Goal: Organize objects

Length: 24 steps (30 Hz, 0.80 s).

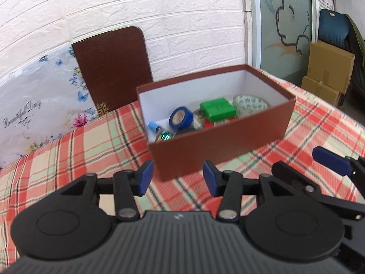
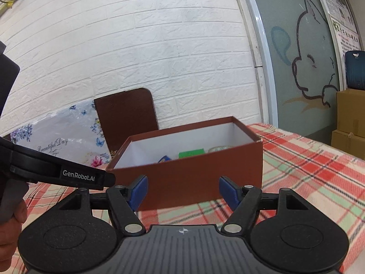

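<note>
Brown box (image 1: 219, 137) lidless on the plaid-covered surface (image 1: 91, 150), toward its far edge by the white brick wall (image 1: 159, 11). Inside: blue tape roll (image 1: 180, 118), green block (image 1: 217, 109), clear tape roll (image 1: 250, 104), other small items too blurred to name. Left tongs (image 1: 178, 177) spread wide, empty, just short of the box's near corner. Blue pad of the right tongs (image 1: 332, 161) near the surface's right edge.

From the right wrist: same box (image 2: 194, 182) straight ahead, green block (image 2: 191, 154) peeking over its rim. Right tongs (image 2: 183, 193) spread, gripping nothing, close to the near wall. Left tongs' body (image 2: 57, 171) at left.
</note>
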Each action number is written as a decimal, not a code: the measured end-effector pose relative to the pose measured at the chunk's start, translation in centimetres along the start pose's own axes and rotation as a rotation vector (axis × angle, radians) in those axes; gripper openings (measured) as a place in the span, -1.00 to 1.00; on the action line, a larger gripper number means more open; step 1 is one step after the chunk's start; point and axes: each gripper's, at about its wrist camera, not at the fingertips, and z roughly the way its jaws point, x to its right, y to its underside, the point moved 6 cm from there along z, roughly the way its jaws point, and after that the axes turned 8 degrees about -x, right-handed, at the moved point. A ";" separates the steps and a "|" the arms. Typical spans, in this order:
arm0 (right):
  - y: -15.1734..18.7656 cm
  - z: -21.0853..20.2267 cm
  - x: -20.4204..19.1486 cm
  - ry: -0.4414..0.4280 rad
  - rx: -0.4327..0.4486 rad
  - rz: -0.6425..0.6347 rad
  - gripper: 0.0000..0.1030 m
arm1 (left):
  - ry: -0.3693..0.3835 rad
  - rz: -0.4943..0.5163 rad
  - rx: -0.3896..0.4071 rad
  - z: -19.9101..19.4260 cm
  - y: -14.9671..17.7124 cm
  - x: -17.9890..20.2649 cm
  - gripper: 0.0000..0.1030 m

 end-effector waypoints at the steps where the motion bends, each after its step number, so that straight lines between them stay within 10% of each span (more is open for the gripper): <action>1: 0.3 -0.4 -0.3 -0.009 -0.004 0.006 0.36 | -0.005 0.000 -0.001 -0.2 0.5 -0.1 0.03; 24: 3.1 -4.7 -6.4 -0.035 -0.001 0.036 0.77 | -0.088 -0.086 0.006 -4.2 8.7 -6.2 0.63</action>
